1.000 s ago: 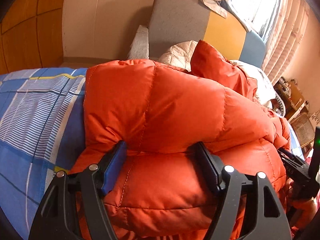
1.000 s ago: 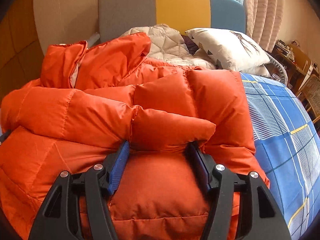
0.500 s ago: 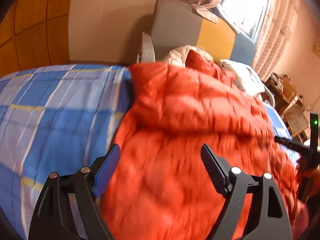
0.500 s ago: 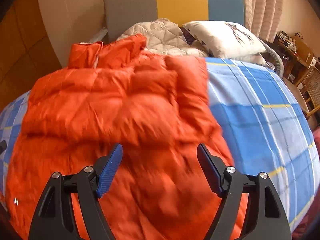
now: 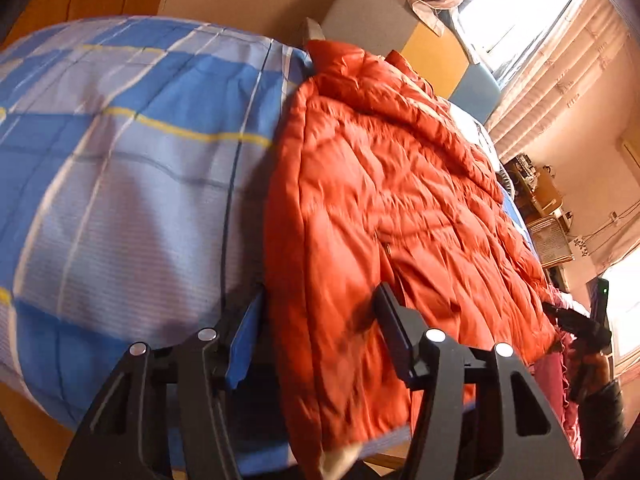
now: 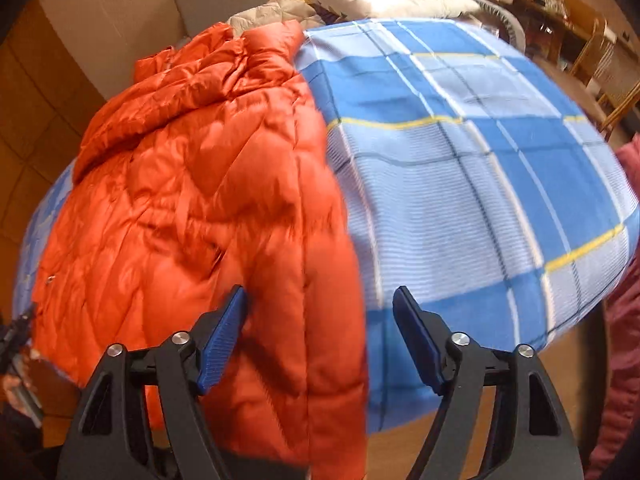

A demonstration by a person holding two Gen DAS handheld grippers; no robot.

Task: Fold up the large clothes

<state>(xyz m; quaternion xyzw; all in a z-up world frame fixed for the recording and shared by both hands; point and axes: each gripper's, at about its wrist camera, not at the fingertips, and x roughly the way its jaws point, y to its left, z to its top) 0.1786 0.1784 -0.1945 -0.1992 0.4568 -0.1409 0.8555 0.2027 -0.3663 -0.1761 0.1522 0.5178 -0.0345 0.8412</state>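
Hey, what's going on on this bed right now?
A person with a gripper in each hand is folding an orange puffer jacket on a blue plaid bedspread. The left gripper and right gripper straddle its near side edges, jaws closing but not yet pinching the fabric.

Warm daylight, smeared fisheye views

Sun pours through the window (image 5: 516, 4) on my left view, blown out to white glare there. The orange jacket (image 5: 400, 208) and the bed's checked cover (image 6: 460, 184) look motion-blurred, I think; edges bend and darken at the corners.
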